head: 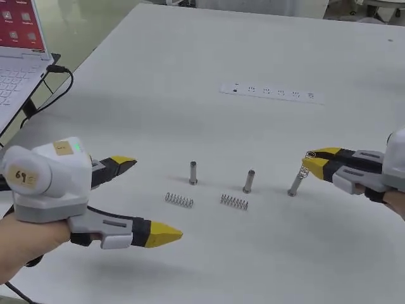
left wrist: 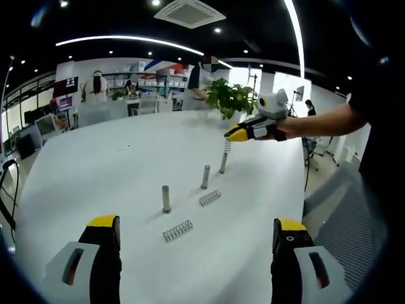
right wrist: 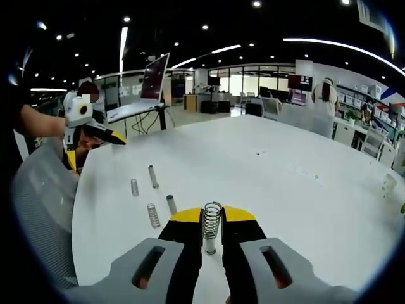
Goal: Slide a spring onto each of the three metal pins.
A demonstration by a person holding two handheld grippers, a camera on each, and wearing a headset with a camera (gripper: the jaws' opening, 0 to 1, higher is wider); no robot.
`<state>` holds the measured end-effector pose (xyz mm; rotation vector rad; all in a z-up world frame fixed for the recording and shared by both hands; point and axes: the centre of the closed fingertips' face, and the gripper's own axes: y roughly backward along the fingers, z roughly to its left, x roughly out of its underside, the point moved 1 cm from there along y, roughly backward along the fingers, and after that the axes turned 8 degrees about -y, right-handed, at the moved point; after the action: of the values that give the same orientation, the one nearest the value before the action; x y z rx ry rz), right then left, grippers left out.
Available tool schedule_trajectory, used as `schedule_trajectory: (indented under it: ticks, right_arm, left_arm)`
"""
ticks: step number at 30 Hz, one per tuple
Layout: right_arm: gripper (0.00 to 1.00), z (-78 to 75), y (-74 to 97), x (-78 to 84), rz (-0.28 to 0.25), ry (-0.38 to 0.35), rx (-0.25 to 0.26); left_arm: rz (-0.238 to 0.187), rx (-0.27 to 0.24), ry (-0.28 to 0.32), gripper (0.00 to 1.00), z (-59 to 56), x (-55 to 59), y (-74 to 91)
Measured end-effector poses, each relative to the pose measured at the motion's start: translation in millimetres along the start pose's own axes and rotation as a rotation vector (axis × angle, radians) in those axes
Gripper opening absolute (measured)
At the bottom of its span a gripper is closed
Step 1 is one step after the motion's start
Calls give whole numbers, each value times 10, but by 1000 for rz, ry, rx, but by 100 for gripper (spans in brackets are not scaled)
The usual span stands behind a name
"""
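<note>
White surface is lying below. My left gripper is hovering low and level, fingers spread empty. Left spring is lying before left pin, middle spring before middle pin. My right gripper is clenching a third spring over the tilted right pin.

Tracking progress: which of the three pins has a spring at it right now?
The rightmost pin in the head view, leaning: the right hand-held gripper holds a spring at its top. The middle pin and left pin stand bare.
</note>
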<state>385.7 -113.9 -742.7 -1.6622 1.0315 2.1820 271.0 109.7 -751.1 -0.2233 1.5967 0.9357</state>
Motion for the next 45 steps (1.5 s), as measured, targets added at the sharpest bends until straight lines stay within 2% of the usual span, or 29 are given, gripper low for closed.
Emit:
schedule_trajectory:
  ticks: [28,40,45]
  right_arm:
    - [8,-4,-71,87,13,-7,0]
    - [8,-3,-105,262,32,-3,10]
    - [8,10,-137,355,57,12,8]
  left_arm:
    - [9,6,4,97,-26,53,10]
    - [13,-7,3,95,-1,76,26]
    - [17,-8,5,96,-2,86,27]
